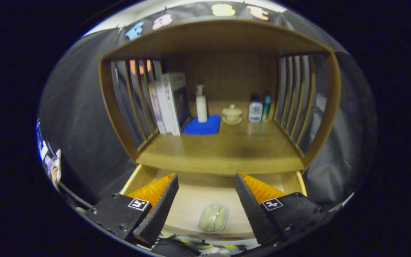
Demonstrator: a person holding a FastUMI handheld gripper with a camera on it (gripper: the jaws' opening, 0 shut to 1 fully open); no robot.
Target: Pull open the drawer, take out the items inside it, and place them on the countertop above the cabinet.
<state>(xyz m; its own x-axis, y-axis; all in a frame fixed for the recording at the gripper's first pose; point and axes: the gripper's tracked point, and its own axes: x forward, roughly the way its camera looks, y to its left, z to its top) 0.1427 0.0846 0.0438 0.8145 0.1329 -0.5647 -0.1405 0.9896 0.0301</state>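
The drawer (pixel 139 175) under the wooden cabinet is pulled out, and its pale floor shows between my fingers. A small clear-wrapped pale green item (pixel 213 218) lies in the drawer near its front edge, between my two fingers and lower than their tips. My gripper (pixel 205 178) hangs above the open drawer, open, with nothing between its fingers. The countertop (pixel 223 151) lies just beyond the fingertips, its front part bare.
At the back of the countertop stand white boxes (pixel 170 103), a pump bottle (pixel 201 104) on a blue mat (pixel 202 125), a lidded jar (pixel 232 114) and two small bottles (pixel 259 108). Slatted side walls (pixel 134 103) and a top shelf (pixel 219 37) enclose the counter.
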